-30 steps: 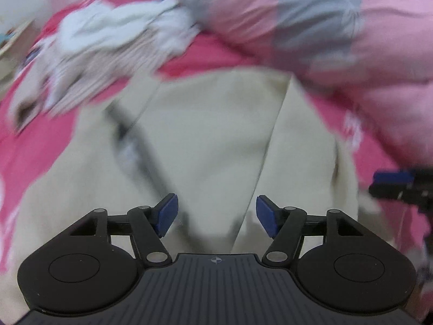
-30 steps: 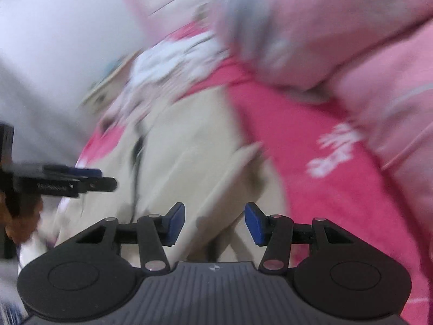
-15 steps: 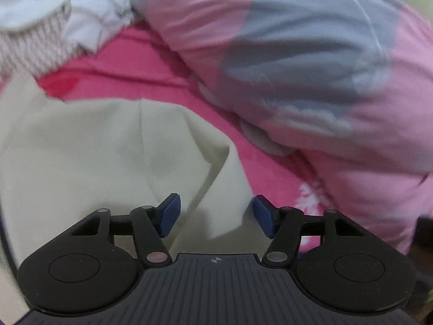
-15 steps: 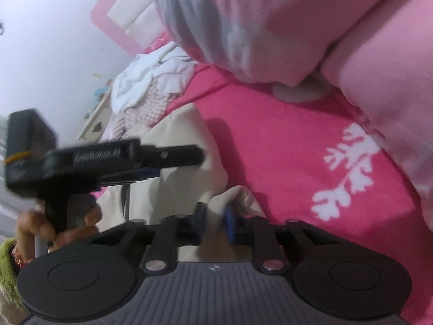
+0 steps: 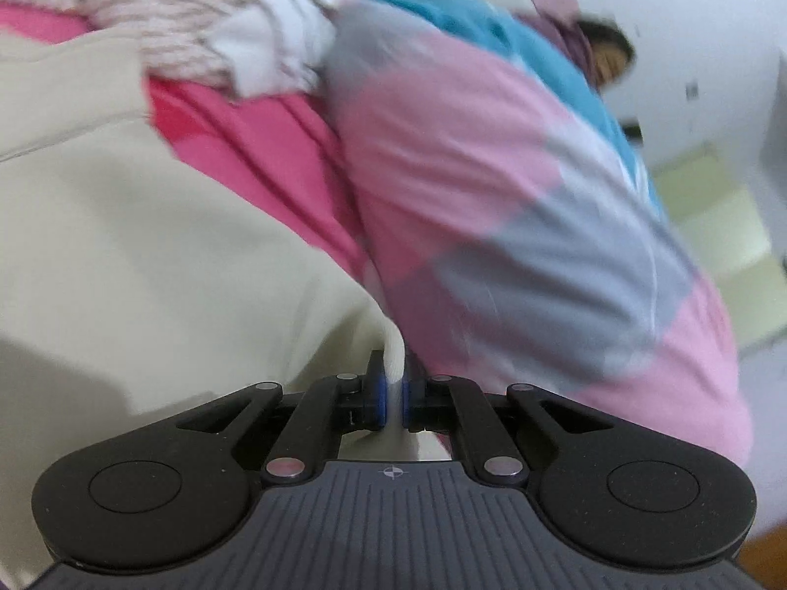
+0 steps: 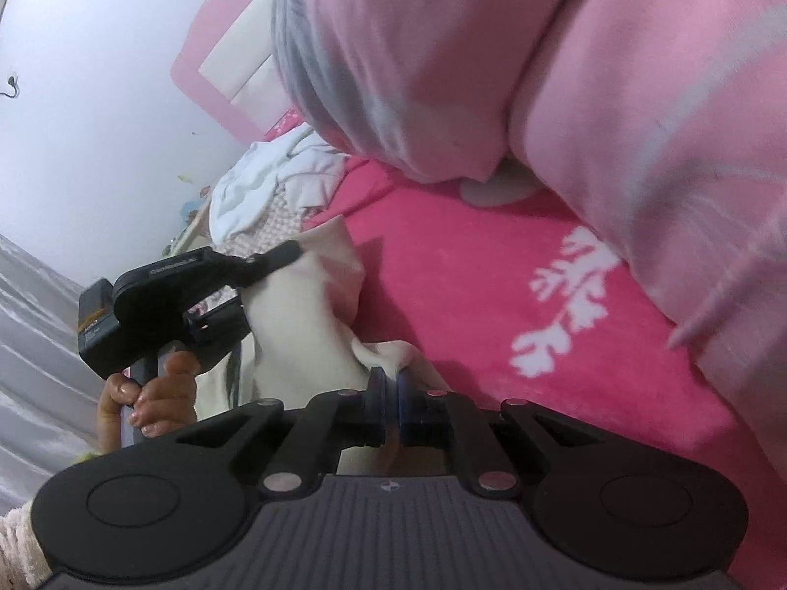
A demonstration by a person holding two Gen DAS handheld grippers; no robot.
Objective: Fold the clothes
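Left gripper [image 5: 392, 396], agape half a second ago, now pinches cream garment [image 5: 162, 255] edge on pink bedspread [image 6: 472, 295]. Right gripper [image 6: 391, 405] stays clamped on another fold. Left view motion-blurred; garment's full shape cut off.

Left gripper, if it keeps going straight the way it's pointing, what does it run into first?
The left gripper, jaws shut on the cream garment, points at the pink and grey duvet bunched just ahead. That would likely be met first, though blur makes the depth uncertain.
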